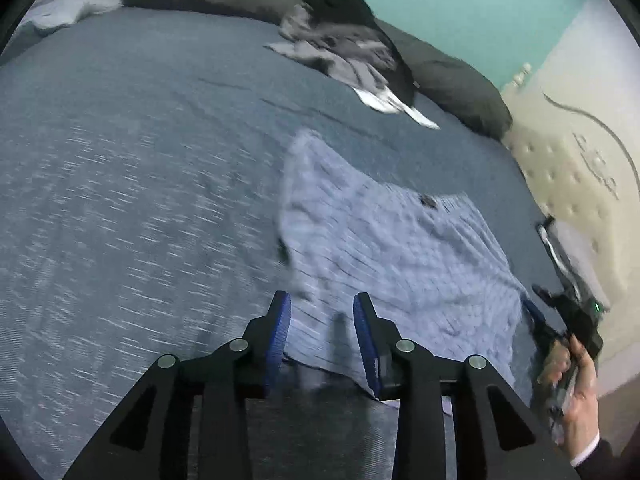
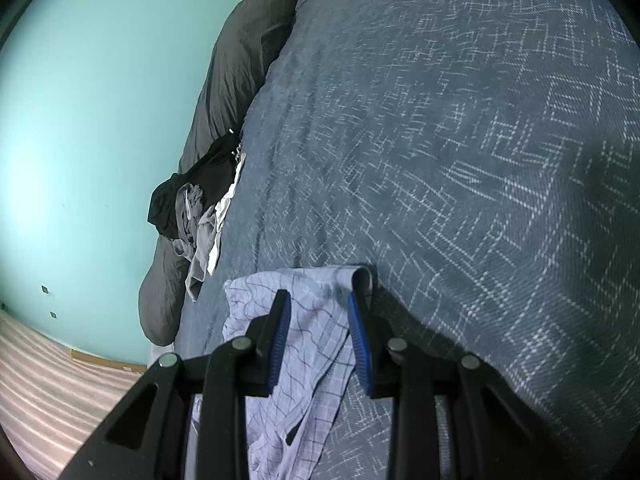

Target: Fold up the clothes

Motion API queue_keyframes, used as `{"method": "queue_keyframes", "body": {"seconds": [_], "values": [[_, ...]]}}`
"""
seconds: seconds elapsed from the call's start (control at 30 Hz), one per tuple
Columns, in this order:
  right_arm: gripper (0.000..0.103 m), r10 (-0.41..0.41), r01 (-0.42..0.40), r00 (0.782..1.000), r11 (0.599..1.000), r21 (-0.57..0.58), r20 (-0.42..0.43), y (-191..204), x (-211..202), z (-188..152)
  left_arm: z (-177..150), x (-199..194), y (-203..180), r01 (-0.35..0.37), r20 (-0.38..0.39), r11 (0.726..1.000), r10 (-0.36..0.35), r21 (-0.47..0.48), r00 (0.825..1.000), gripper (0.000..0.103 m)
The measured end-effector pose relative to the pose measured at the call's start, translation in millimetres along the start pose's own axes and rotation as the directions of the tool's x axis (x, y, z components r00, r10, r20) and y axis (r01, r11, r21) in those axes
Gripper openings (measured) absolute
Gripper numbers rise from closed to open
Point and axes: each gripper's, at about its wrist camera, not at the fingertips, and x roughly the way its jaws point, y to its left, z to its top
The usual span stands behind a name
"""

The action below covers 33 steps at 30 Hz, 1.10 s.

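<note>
A light blue checked garment (image 1: 384, 248) lies spread on the dark blue bedspread (image 1: 140, 160), blurred by motion in the left wrist view. My left gripper (image 1: 322, 300) is open above the garment's near edge, its blue pads apart with cloth showing below the gap. In the right wrist view the same checked garment (image 2: 304, 344) lies bunched under my right gripper (image 2: 318, 298), which is open over a raised fold of the cloth. The right gripper (image 1: 560, 312) also appears at the right edge of the left wrist view, held by a hand (image 1: 576, 396).
A heap of black, grey and white clothes (image 1: 344, 40) sits by the dark grey pillows (image 1: 448, 76) at the wall side of the bed. The turquoise wall (image 2: 88, 120) and the striped floor (image 2: 48, 380) lie to the left. A cream padded headboard (image 1: 576, 184) stands on the right.
</note>
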Motion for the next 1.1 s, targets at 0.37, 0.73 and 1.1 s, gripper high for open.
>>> {"method": "queue_keyframes", "body": {"seconds": [0.37,0.73,1.1], "values": [[0.029,-0.007,0.007,1.000,1.000,0.000,-0.005,-2,3,-2,-6,10,-4,-0.004,-0.053,0.999,0.006,0.038,0.999,0.035],[0.029,-0.005,0.005,1.000,1.000,0.006,-0.010,-4,4,-1,-9,1,11,-0.045,-0.048,0.999,0.045,-0.001,0.998,0.003],[0.029,-0.004,0.004,1.000,1.000,0.004,-0.016,-2,7,-5,-11,-4,52,-0.176,-0.067,0.975,0.168,-0.136,0.984,0.006]]}}
